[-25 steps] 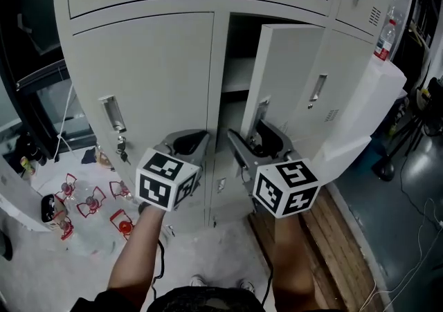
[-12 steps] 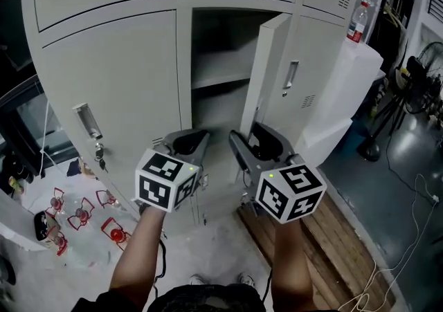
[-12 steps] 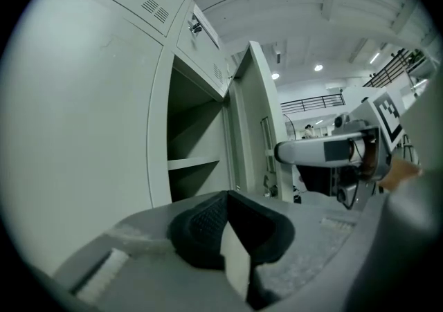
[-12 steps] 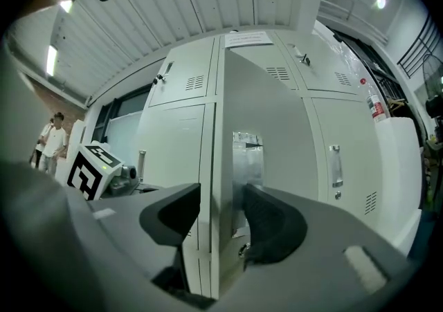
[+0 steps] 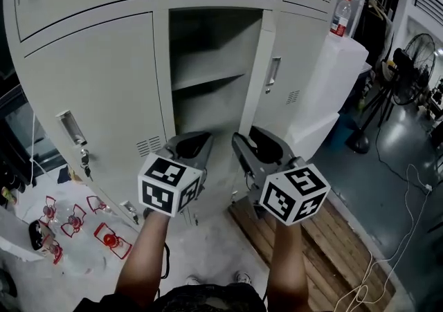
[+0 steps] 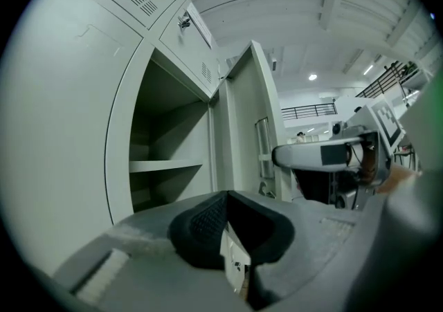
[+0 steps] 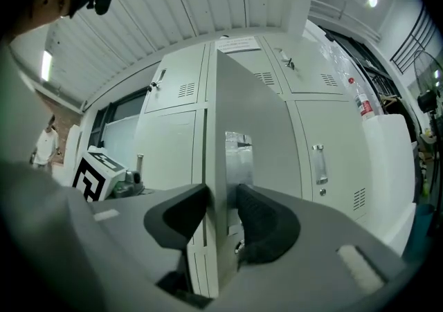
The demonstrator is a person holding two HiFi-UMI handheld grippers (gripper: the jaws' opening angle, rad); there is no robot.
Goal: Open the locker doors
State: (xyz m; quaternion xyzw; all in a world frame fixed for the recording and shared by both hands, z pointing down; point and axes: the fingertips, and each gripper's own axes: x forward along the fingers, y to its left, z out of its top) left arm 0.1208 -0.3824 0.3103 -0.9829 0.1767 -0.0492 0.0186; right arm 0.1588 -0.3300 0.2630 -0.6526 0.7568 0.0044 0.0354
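Right, in the head view I am holding both grippers level in front of the grey lockers. The lower middle door (image 5: 256, 68) is standing swung out to the right, nearly edge-on to me, and is baring its compartment and shelf (image 5: 208, 75). The right gripper (image 5: 257, 143) is sitting low on that door's free edge, I judge because the edge far from the hinge gives the easiest swing. The left gripper (image 5: 187, 143) is hanging just beside it and touching nothing, near the lower left door (image 5: 97, 82), which is closed with its handle (image 5: 71, 127) well apart from either tool. In the left gripper view, I am seeing its two pads meeting with nothing between them. It is looking past the post into the open compartment, so this hand is idling until a door needs it. In the right gripper view, the door's thin edge is running straight up between the jaws. They have just been closing, and the pads are now pressing on both faces, clamping the sheet. I am judging the middle door done or nearly so, with the left one waiting.
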